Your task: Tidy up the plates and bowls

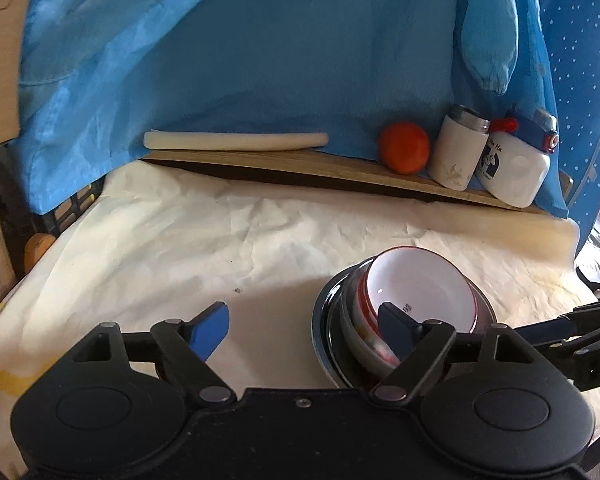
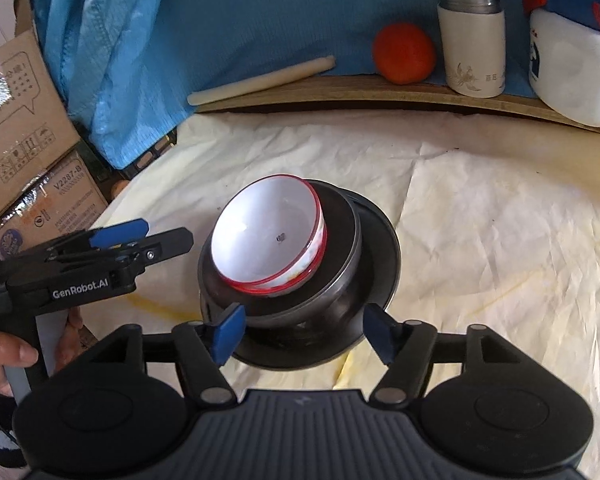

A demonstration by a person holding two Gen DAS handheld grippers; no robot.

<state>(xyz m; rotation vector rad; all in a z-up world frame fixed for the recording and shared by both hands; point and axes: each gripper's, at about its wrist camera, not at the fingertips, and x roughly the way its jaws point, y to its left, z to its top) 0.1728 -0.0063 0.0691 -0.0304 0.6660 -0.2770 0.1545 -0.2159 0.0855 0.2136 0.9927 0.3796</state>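
Observation:
A white bowl with a red rim point(image 2: 268, 232) sits tilted inside a dark metal bowl point(image 2: 340, 256), which rests on a black plate point(image 2: 384, 240) on the paper-covered table. The stack also shows in the left wrist view point(image 1: 416, 292). My right gripper point(image 2: 304, 334) is open, its blue fingertips point(image 2: 228, 332) on either side of the stack's near edge, not closed on it. My left gripper point(image 1: 308, 332) is open and empty; its right fingertip point(image 1: 392, 328) overlaps the white bowl's rim in the image. It appears from the side in the right wrist view point(image 2: 118, 236), left of the stack.
A wooden ledge point(image 2: 340, 92) at the back holds a cream rolled sheet point(image 2: 260, 80), an orange point(image 2: 404, 52), a white thermos cup point(image 2: 472, 44) and a white jug point(image 2: 572, 68). Blue cloth hangs behind. Cardboard boxes point(image 2: 24, 120) stand to the left. Crumpled cream paper point(image 1: 204, 240) covers the table.

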